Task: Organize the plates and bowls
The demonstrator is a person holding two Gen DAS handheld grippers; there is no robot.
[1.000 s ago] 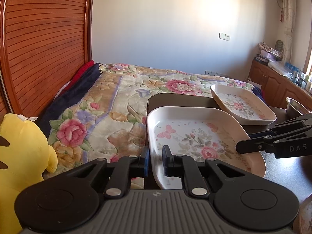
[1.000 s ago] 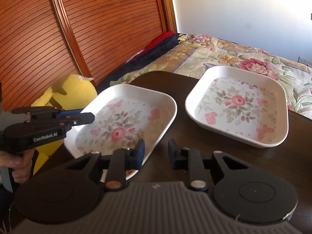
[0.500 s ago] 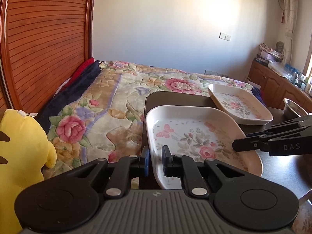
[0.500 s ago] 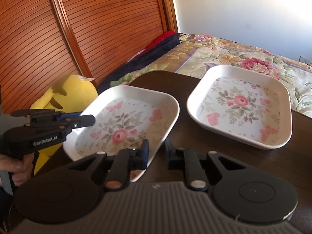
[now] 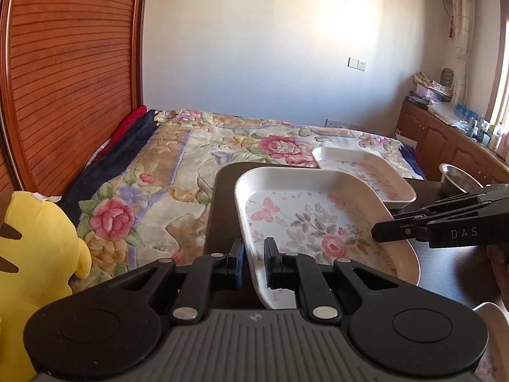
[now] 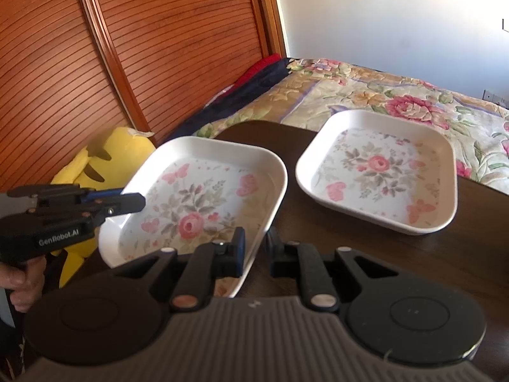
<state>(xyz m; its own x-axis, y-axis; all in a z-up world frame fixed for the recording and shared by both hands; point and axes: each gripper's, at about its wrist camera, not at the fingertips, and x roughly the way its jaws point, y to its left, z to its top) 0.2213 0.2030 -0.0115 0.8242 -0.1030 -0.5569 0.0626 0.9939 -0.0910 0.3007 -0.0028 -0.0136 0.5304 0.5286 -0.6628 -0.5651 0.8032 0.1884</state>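
Two square white plates with rose and butterfly prints are on a dark table [image 6: 381, 270]. The near plate [image 5: 318, 222] [image 6: 197, 197] is held at two opposite rims. My left gripper [image 5: 254, 251] [image 6: 127, 202] is shut on one rim, one finger inside the plate and one outside. My right gripper [image 6: 257, 245] [image 5: 381, 232] has its jaws drawn in on the opposite rim, gripping it. The plate sits tilted, its left side raised off the table. The far plate [image 5: 366, 168] [image 6: 378, 172] lies flat near the table's back edge.
A steel bowl [image 5: 458, 178] stands at the table's right. A floral bedspread [image 5: 191, 159] lies beyond the table, with a slatted wooden headboard [image 6: 159, 47] behind it. A yellow plush toy [image 5: 35, 254] [image 6: 105, 159] sits left of the table. A person's hand [image 6: 22, 283] holds the left gripper.
The right gripper's jaws have narrowed from a visible gap to a clamp on the near plate's rim. The left gripper has risen a little with the plate.
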